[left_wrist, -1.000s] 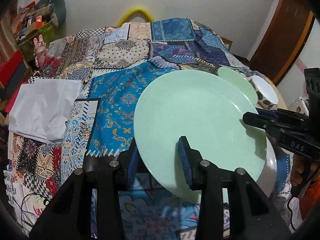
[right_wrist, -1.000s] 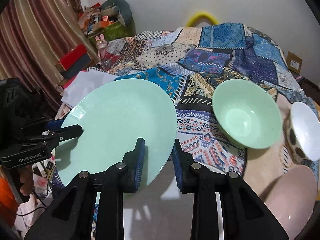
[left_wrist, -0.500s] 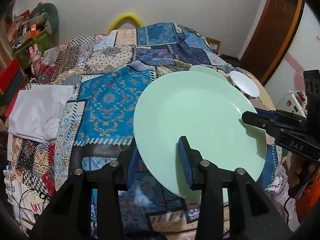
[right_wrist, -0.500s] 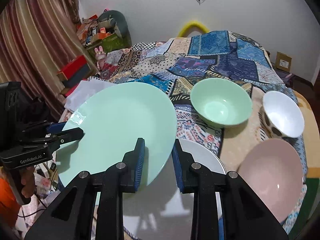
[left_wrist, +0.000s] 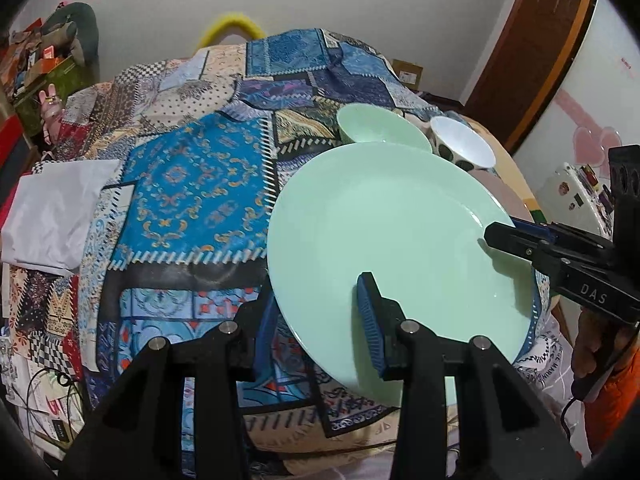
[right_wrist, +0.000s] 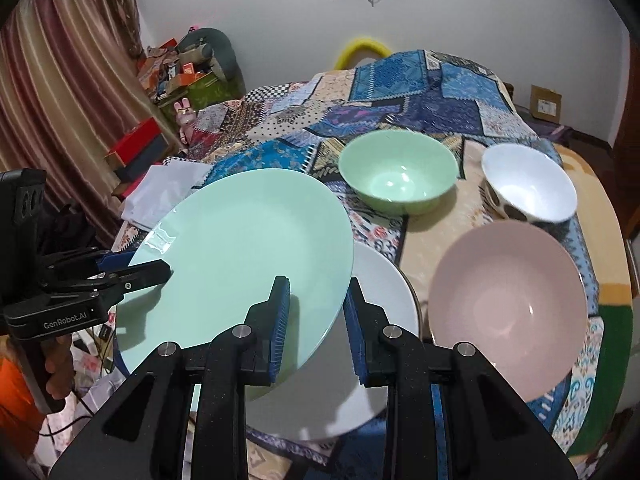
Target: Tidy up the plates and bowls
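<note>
A patchwork bedspread (left_wrist: 192, 184) lies beside white paper (left_wrist: 52, 216), with a yellow hoop (right_wrist: 362, 50) behind.

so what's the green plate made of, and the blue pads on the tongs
The green plate looks like glazed ceramic or opal glass: smooth, even mint colour, with sharp glints near its rim. Melamine cannot be ruled out. The pads on the right tongs look like matte blue rubber or soft plastic with fine ribs. The left tongs have the same ribbed blue pads.

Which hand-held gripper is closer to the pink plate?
The right. The right hand-held gripper grips the green plate's edge right beside the pink plate. The left hand-held gripper grips the green plate's opposite edge, farther away.
</note>
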Tool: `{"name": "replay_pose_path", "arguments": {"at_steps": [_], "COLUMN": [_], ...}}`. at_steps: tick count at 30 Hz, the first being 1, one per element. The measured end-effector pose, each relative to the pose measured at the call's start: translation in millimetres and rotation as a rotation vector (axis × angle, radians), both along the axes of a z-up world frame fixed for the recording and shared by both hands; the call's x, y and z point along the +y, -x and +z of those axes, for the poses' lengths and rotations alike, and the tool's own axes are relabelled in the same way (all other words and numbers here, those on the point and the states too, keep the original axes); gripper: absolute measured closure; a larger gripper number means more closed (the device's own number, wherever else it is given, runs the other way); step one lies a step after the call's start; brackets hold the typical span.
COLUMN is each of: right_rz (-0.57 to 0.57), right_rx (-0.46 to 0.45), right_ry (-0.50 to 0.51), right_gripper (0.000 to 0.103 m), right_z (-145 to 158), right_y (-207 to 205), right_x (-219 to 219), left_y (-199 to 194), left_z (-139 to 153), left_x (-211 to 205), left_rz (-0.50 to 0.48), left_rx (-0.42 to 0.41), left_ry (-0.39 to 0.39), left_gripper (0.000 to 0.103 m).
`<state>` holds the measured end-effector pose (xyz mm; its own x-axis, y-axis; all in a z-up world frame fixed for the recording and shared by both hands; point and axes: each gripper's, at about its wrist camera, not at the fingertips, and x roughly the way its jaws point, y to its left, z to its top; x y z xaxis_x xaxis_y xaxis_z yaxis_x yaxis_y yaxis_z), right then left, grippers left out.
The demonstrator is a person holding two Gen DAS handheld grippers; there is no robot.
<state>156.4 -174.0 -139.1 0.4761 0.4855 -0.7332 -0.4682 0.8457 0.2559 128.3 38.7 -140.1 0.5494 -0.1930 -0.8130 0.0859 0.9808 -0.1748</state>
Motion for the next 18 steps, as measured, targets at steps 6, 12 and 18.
{"name": "replay_pose_path", "arguments": {"at_steps": [6, 12, 18], "right_rz": [-0.026, -0.042, -0.055], "right_rx": [0.04, 0.081, 0.126], "right_ry": [0.0, -0.004, -0.005], "right_gripper": [0.078, 0.078, 0.078], "right_z": [-16.5, -32.6, -49.8], "right_y": [3.0, 6.3, 5.5], "right_x": [-11.5, -18.9, -23.7], "left_y": [-1.6, -5.5, -10.7], "left_z": [-16.8, -37.6, -54.0], "left_x": [-12.9, -19.5, -23.7], "left_rz": [-0.019, -0.028, -0.039], "left_rx": [0.033, 0.086, 0.123], "left_ry": [-0.007, 0.004, 0.003], "left_gripper": [0.064, 0.064, 0.064]}}
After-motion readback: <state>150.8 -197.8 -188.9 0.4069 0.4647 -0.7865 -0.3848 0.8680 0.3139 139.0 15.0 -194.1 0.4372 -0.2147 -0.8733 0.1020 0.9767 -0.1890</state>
